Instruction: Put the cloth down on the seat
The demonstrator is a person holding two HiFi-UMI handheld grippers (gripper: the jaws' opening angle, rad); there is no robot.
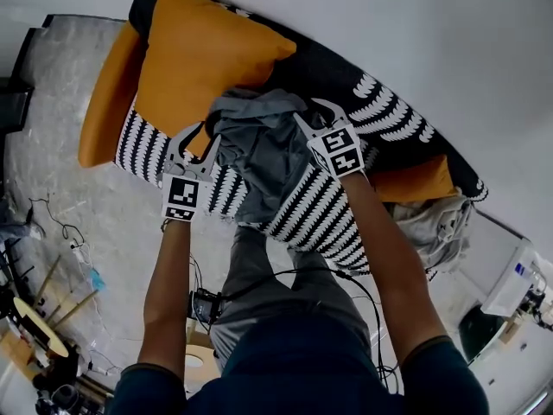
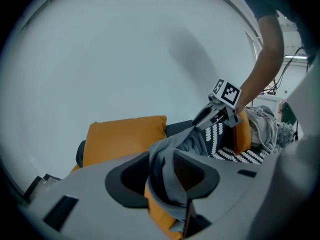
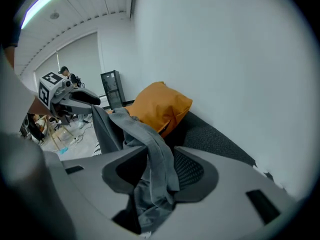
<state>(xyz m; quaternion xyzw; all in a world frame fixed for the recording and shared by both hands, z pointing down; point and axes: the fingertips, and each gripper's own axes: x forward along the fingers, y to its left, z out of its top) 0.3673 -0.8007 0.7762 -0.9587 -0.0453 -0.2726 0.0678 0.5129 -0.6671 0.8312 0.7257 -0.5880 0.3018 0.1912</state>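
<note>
Big orange cushion (image 1: 203, 63) at 11 o'clock, second orange cushion (image 1: 419, 182) at 3, crumpled pale laundry (image 1: 436, 223) at 4, cables (image 1: 76, 249) on floor (image 1: 52, 145) at 8.

The person wears a dark blue short-sleeved top (image 1: 302, 374) and grey trousers (image 1: 259, 275), with black cables (image 1: 367, 296) trailing beside them, while the pale grey left gripper (image 1: 199, 145) and right gripper (image 1: 313, 115) each bear a black-and-white marker cube.

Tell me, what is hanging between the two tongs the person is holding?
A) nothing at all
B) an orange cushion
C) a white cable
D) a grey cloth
D: the grey cloth stretches from the left tongs to the right tongs, and each gripper view shows it draped between open jaws.
</note>
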